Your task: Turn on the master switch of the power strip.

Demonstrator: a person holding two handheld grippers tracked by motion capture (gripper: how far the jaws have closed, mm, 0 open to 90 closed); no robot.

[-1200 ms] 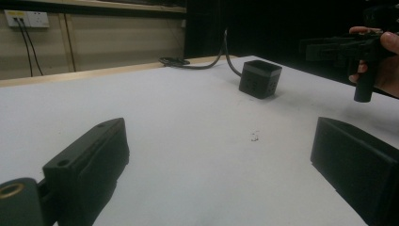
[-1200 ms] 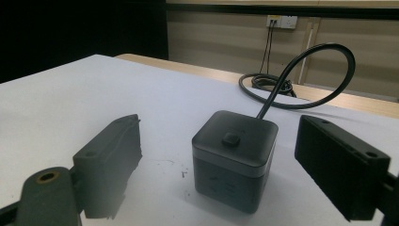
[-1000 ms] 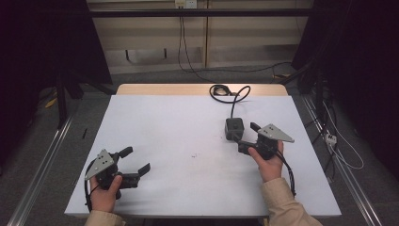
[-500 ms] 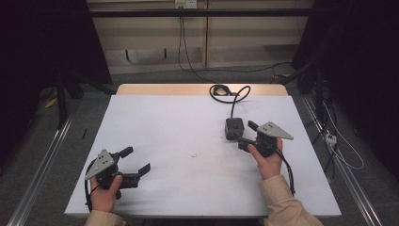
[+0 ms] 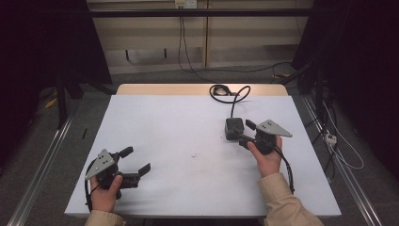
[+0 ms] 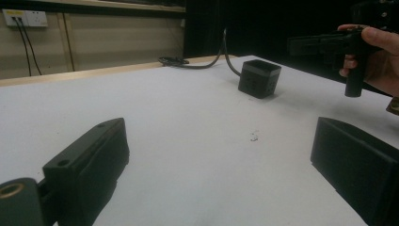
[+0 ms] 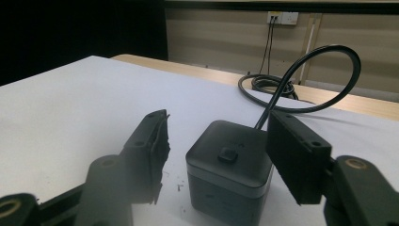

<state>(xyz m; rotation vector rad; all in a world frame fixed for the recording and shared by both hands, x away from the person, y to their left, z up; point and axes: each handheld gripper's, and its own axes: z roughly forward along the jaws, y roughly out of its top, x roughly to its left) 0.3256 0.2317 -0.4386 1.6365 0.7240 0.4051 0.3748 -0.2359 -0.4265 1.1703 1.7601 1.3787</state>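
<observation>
The matt black plastic cube [image 7: 229, 169], its glossy rubbery cable [image 7: 306, 80] at twelve o'clock, sits on a smooth white table [image 5: 188, 132] edged in wood.

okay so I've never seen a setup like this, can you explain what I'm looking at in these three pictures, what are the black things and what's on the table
A person sits at a white table and holds a hand-operated gripper in each hand, each with two black jaws.

The high view looks down from above: the left gripper at the lower left, the right gripper at the right.

The other two pictures come from cameras mounted on the grippers, looking along their jaws.

On the table stands a small black cube with a button on top and a black cable that loops back to a coil at the far edge.

The left gripper is open over bare table. The right gripper's jaws have just been closing around the cube; a gap shows beside one jaw, so nothing is gripped yet.
</observation>
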